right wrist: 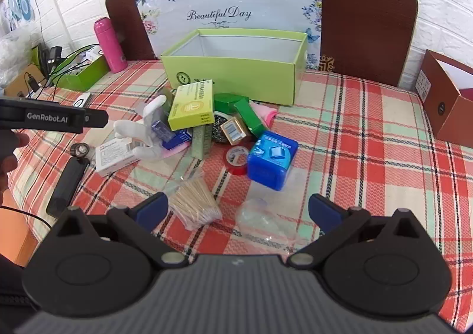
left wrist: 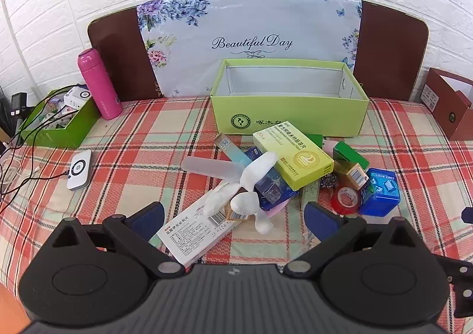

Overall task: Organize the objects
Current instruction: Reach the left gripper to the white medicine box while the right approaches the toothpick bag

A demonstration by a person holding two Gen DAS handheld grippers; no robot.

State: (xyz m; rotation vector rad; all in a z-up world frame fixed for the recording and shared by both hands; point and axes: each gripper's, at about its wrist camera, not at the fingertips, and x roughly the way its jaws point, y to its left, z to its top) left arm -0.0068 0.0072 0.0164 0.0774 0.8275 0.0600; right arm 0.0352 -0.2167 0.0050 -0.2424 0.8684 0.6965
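Heaped on the plaid tablecloth (left wrist: 133, 162) before 1 open green box (left wrist: 289, 115): 1 yellow-green carton (left wrist: 295, 154), long axis slanting toward the box, topmost, half-hiding 1 white glove (left wrist: 248, 186) and 1 dark blue carton (left wrist: 278, 192). Beside these, 1 red tape roll (left wrist: 346, 199), 1 blue tin (left wrist: 381, 192). Left gripper (left wrist: 233, 216) and right gripper (right wrist: 238, 210): both spread wide, holding nothing.

Jumbled boxes (left wrist: 292, 154) (piled), open green box (left wrist: 288, 115) behind
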